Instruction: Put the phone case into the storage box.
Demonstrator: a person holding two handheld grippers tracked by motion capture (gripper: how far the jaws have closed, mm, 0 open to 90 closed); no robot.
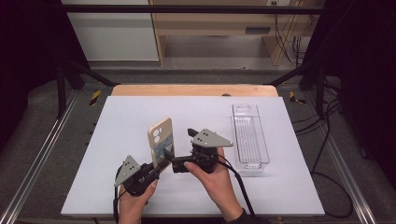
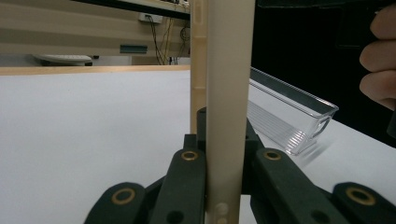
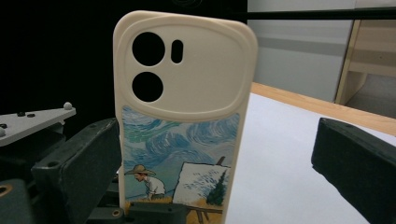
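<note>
The left gripper (image 1: 156, 169), at seven o'clock on the white table (image 1: 116, 140) in the high view, is clamped on the bottom edge of an upright cream phone case with two round camera holes and a painted blue-sky scene (image 1: 161, 140), while the right gripper (image 1: 170, 156) faces it from four o'clock and a clear ribbed plastic tray (image 1: 250, 137) lies at three o'clock. In the left gripper view both black jaws squeeze the case (image 2: 226, 93) edge-on at six o'clock, the tray (image 2: 289, 116) at three o'clock. In the right gripper view the jaws stand apart, the left one just beside the case (image 3: 182, 121), the other well off at four o'clock.
</note>
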